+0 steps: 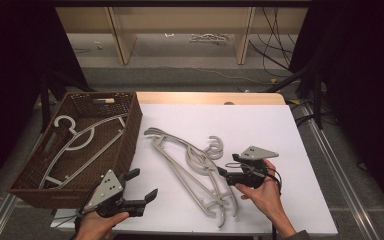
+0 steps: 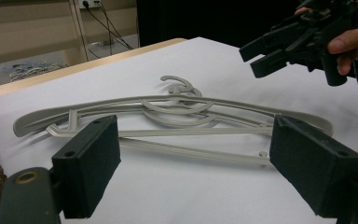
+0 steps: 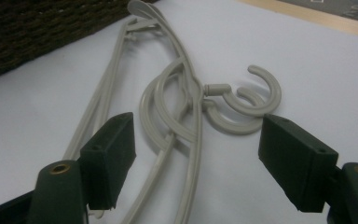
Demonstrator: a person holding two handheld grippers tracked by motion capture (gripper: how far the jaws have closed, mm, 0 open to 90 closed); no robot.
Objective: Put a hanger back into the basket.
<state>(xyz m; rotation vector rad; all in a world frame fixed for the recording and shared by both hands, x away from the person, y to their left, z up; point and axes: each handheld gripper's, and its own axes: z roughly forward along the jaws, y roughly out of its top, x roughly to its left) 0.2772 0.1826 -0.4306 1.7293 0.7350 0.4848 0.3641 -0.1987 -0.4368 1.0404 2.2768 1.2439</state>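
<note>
Approach step: right gripper, jaws apart w/ nothing gripped, nears hangers on tabletop; left gripper released; next, clamp one hanger.

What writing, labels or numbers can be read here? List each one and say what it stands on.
None can be read. The grey hangers on the white sheet are plain. So are the hanger in the basket, the woven basket, the left gripper and the right gripper. No label or number shows on them.
</note>
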